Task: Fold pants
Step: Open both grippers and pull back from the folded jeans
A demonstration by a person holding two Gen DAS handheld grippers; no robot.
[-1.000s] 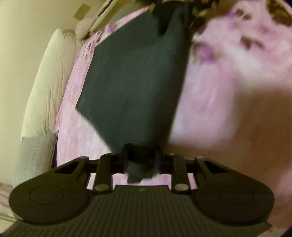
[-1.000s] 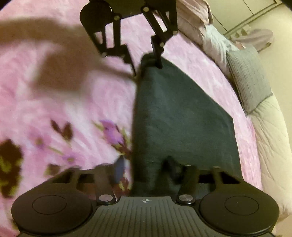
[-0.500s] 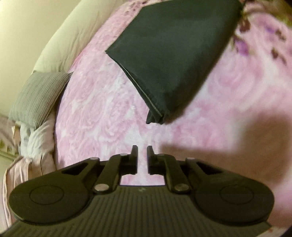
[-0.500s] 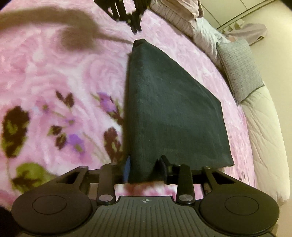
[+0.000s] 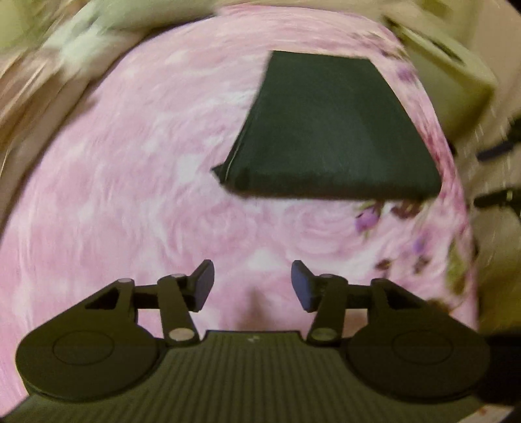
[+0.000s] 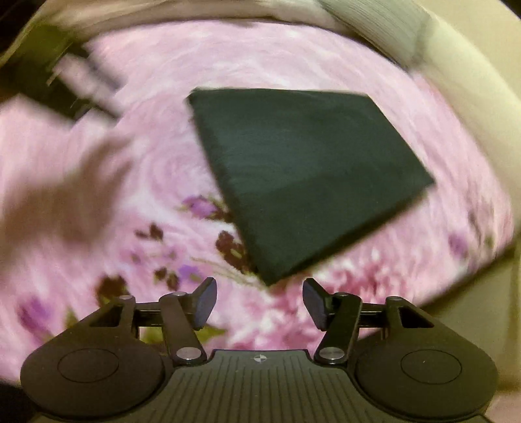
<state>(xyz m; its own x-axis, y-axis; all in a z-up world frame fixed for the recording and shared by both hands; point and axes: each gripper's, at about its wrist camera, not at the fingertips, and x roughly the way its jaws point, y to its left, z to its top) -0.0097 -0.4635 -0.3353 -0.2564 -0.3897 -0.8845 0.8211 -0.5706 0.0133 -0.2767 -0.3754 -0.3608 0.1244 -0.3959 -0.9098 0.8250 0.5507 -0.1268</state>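
The dark green pants (image 5: 329, 130) lie folded into a flat, compact packet on the pink flowered blanket (image 5: 130, 195). In the right wrist view the same pants (image 6: 299, 175) rest flat, one corner pointing toward the camera. My left gripper (image 5: 252, 284) hovers open over bare blanket, well short of the packet's near edge. My right gripper (image 6: 259, 302) is open too, just short of the packet's nearest corner, with nothing between its fingers. Both views are blurred by motion.
The blanket (image 6: 97, 195) covers a bed. A grey pillow (image 6: 374, 26) and pale bedding lie along the far edge. The left gripper shows as a dark blur (image 6: 75, 81) at the upper left of the right wrist view. A pale box-like shape (image 5: 452, 75) stands beyond the bed.
Both grippers have let go of the pants and opened. They have drawn back and swung round, and the folded packet now lies free on the blanket.
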